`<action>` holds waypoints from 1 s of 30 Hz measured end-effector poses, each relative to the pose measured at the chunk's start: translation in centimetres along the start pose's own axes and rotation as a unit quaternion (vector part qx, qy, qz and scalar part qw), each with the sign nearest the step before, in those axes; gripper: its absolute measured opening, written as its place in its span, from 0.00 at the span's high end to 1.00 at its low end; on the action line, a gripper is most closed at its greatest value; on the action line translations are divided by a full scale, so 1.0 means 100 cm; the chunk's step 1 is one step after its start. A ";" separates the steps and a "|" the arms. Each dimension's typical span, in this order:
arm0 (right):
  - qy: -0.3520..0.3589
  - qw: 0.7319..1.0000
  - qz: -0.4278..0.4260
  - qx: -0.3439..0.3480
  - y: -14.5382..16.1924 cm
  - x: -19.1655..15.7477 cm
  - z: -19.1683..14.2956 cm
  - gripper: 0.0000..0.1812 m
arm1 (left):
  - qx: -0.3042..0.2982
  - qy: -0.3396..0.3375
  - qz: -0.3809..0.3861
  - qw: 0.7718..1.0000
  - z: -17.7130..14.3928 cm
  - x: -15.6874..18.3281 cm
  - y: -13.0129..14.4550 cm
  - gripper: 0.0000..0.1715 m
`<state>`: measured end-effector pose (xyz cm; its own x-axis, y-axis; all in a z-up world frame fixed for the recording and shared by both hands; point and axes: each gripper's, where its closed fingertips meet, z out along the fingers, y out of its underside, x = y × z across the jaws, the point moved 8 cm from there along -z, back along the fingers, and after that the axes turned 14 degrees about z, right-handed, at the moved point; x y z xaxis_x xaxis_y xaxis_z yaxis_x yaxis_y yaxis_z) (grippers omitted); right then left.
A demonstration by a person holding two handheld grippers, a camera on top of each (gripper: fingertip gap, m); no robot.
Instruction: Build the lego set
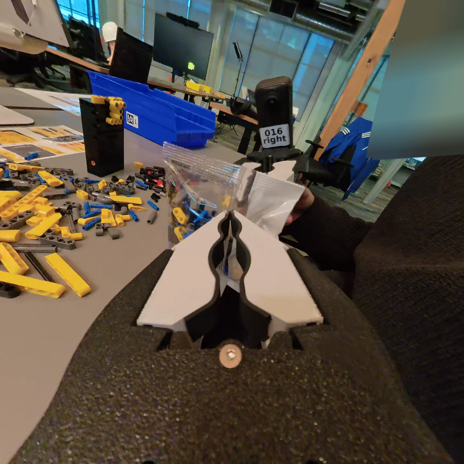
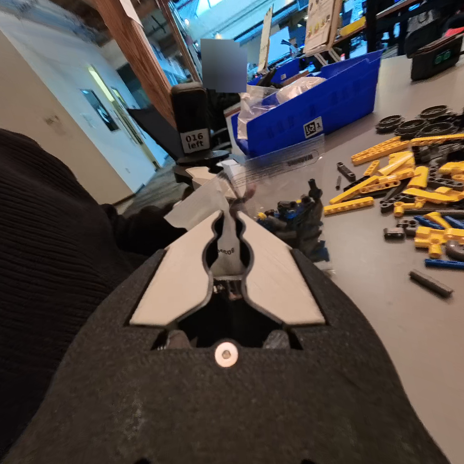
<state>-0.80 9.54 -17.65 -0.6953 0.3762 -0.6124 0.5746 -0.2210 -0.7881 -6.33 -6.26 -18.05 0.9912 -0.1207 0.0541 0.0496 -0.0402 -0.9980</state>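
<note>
Grey bench [image 1: 75, 326] in an open workshop: we pinch a clear plastic bag [image 1: 200, 180] of small building pieces between both tools. Our left gripper [image 1: 230, 213] has its jaws closed on one edge, our right gripper [image 2: 229, 213] likewise closed on the opposite edge. Loose yellow, blue and black pieces [image 1: 50, 216] lie beside it, a blue bin [image 2: 326, 100] behind.

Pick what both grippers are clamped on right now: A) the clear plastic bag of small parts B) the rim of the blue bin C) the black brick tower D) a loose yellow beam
A: the left gripper and the right gripper are each shut on an edge of the clear plastic bag, held between them above the table; the blue bin stands apart behind it.
</note>
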 end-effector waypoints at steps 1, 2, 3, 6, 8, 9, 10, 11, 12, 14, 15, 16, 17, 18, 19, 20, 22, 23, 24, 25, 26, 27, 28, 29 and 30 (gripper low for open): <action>0.014 1.000 -0.013 0.000 0.000 0.000 0.000 0.89 | 0.005 -0.001 -0.001 1.000 -0.001 0.000 0.000 1.00; 0.028 0.999 -0.026 0.002 -0.001 0.000 -0.001 0.84 | 0.007 0.003 -0.003 1.000 -0.001 0.001 0.000 1.00; 0.043 0.998 -0.040 0.011 -0.002 0.001 -0.002 0.79 | 0.009 0.007 -0.004 1.000 -0.001 0.000 0.000 1.00; 0.066 0.994 -0.084 0.039 -0.003 0.001 -0.002 0.68 | 0.015 0.017 -0.005 1.000 -0.002 0.000 0.001 1.00; 0.058 0.992 -0.104 0.032 0.001 -0.002 0.004 0.66 | 0.019 0.028 -0.006 0.999 -0.001 0.001 0.002 1.00; 0.055 0.992 -0.110 0.026 0.003 -0.003 0.008 0.65 | 0.019 0.033 -0.007 0.999 -0.001 0.002 0.002 1.00; 0.055 0.992 -0.115 0.025 0.004 -0.003 0.011 0.65 | 0.015 0.038 -0.007 0.999 0.001 0.003 0.003 1.00; 0.053 0.991 -0.120 0.024 0.004 -0.004 0.014 0.65 | 0.013 0.040 -0.006 0.999 0.002 0.005 0.004 1.00; 0.051 0.991 -0.123 0.021 0.005 -0.005 0.017 0.67 | 0.010 0.041 -0.005 0.999 0.003 0.005 0.005 1.00; 0.044 0.991 -0.127 0.010 0.006 -0.005 0.019 0.79 | -0.004 0.033 0.005 0.999 0.005 0.005 0.008 1.00; 0.051 0.990 -0.135 0.009 0.006 -0.004 0.019 0.87 | -0.008 0.034 0.008 0.999 0.005 0.005 0.009 1.00; 0.054 0.989 -0.141 0.009 0.006 -0.004 0.019 0.88 | -0.007 0.030 0.008 0.999 0.005 0.005 0.010 1.00; 0.052 0.989 -0.138 0.012 0.006 -0.003 0.018 0.88 | -0.004 0.031 0.008 0.999 0.005 0.005 0.010 1.00; 0.049 0.990 -0.133 0.015 0.005 -0.003 0.016 0.89 | 0.000 0.031 0.007 0.999 0.004 0.005 0.010 1.00; 0.047 0.991 -0.128 0.018 0.005 -0.002 0.015 0.88 | 0.004 0.030 0.007 1.000 0.004 0.005 0.009 1.00; 0.047 0.991 -0.122 0.022 0.005 -0.001 0.013 0.88 | 0.010 0.028 0.006 1.000 0.004 0.004 0.009 1.00; 0.045 0.992 -0.113 0.031 0.004 0.001 0.008 0.91 | 0.032 0.021 -0.002 0.999 -0.001 0.001 0.006 1.00; 0.046 0.992 -0.112 0.036 0.003 0.002 0.005 1.00 | 0.041 0.023 -0.007 0.999 -0.004 0.000 0.004 1.00; 0.036 0.993 -0.111 0.037 0.002 0.001 0.002 1.00 | 0.043 0.020 -0.009 0.999 -0.007 -0.001 0.004 1.00; 0.027 0.993 -0.108 0.036 0.003 0.001 0.002 1.00 | 0.041 0.015 -0.005 0.999 -0.008 -0.002 0.004 1.00; 0.028 0.993 -0.109 0.036 0.003 0.000 0.001 1.00 | 0.039 0.013 -0.003 0.999 -0.009 -0.001 0.004 1.00; 0.032 0.992 -0.113 0.037 0.003 0.000 0.002 1.00 | 0.040 0.012 -0.003 0.999 -0.008 -0.001 0.004 1.00; 0.037 0.992 -0.118 0.038 0.003 0.000 0.003 1.00 | 0.042 0.013 -0.005 0.999 -0.008 0.000 0.004 1.00; 0.041 0.991 -0.122 0.041 0.003 0.000 0.005 0.95 | 0.043 0.014 -0.007 0.999 -0.007 0.000 0.004 1.00; 0.044 0.991 -0.122 0.042 0.003 -0.001 0.007 0.78 | 0.043 0.016 -0.007 0.999 -0.006 0.001 0.005 1.00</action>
<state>-0.86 8.86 -17.83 -0.7674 0.5032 -0.3974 0.3529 -0.1859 -0.9170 -6.27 -6.87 -18.51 0.9858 -0.1530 0.0687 0.0762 0.0438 -0.9961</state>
